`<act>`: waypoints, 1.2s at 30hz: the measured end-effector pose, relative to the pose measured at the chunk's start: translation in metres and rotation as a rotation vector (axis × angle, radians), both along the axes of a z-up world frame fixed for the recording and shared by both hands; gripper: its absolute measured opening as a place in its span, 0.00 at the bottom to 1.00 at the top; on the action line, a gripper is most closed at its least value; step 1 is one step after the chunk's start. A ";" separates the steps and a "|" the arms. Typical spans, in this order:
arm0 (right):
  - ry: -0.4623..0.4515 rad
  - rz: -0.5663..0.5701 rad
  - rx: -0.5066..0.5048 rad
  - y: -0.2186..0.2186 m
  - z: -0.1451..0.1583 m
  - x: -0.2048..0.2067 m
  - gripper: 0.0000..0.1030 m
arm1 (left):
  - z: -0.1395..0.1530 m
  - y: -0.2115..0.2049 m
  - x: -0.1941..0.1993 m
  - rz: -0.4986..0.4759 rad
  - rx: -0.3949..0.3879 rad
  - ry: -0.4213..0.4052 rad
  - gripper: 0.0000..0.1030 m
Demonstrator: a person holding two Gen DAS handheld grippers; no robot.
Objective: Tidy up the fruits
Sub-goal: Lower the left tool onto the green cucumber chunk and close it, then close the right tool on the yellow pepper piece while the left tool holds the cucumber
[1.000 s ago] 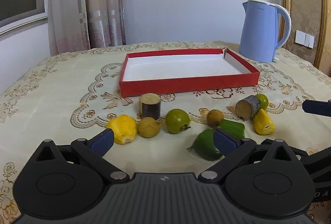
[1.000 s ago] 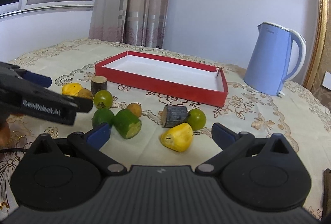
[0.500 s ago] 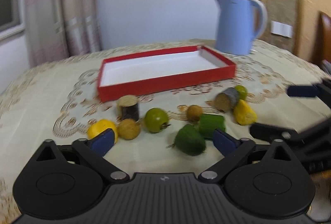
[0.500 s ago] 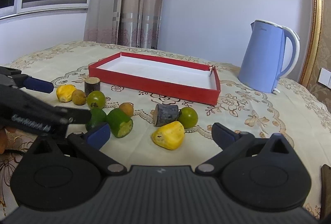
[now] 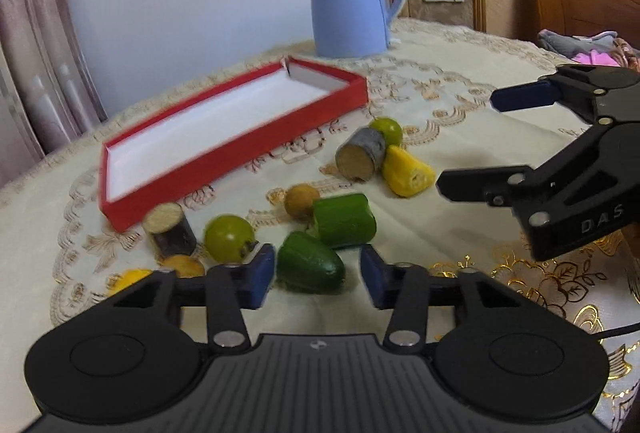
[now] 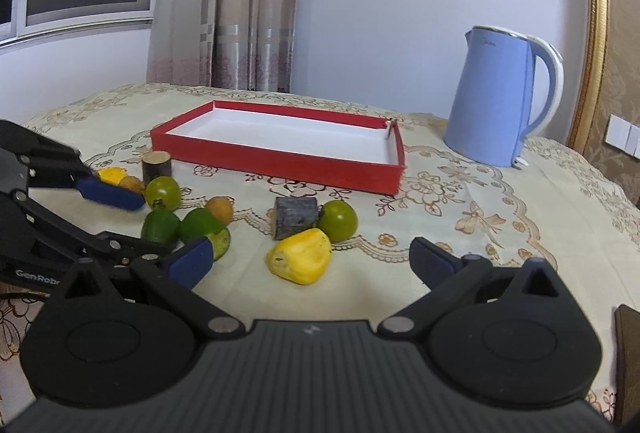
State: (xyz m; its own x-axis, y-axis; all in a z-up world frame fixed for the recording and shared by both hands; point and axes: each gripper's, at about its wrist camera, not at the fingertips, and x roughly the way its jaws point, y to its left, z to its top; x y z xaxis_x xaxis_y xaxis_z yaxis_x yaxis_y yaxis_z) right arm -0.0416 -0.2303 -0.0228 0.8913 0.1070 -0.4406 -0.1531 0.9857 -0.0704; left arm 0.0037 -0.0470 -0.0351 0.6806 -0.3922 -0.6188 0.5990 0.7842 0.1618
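Green avocado-like fruit [image 5: 310, 267] sits between the left gripper [image 5: 318, 275], jaws just narrowing but not yet touching; centre before squeezing, while right gripper [image 6: 310, 261] waits wide

The tray [image 6: 280, 161] lies on the desk [image 6: 500, 233] and serves as landmark. The kettle [image 6: 496, 97] stands to its right, farther back. Before the tray's left corner stands a log piece [image 6: 157, 166], a round fruit [image 6: 162, 193] just before that. Before the tray's middle lies a second log piece [image 6: 296, 217], a round fruit [image 6: 339, 220] touching its right and a wedge [image 6: 301, 260] before both.
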 end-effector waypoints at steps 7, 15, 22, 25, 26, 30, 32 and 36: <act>0.006 0.000 0.002 -0.003 -0.001 0.001 1.00 | -0.007 -0.001 0.013 0.004 -0.012 0.046 0.39; 0.015 0.006 0.001 -0.003 -0.002 0.006 1.00 | -0.006 0.001 0.009 0.020 -0.025 0.040 0.37; 0.067 0.049 0.002 0.000 -0.006 0.021 0.89 | 0.008 0.024 0.002 0.131 -0.081 -0.006 0.37; 0.084 0.065 -0.003 0.000 -0.007 0.032 0.82 | 0.013 0.032 0.003 0.183 -0.088 -0.030 0.37; 0.094 0.072 0.001 0.000 -0.008 0.036 0.78 | 0.015 0.034 0.003 0.196 -0.092 -0.037 0.37; 0.131 0.084 0.000 -0.003 -0.011 0.050 0.72 | 0.019 0.038 0.003 0.214 -0.107 -0.051 0.37; 0.146 0.100 -0.002 -0.003 -0.012 0.055 0.71 | 0.020 0.038 0.002 0.216 -0.106 -0.060 0.37; 0.174 0.122 -0.007 -0.001 -0.015 0.061 0.60 | 0.019 0.037 0.005 0.231 -0.117 -0.056 0.37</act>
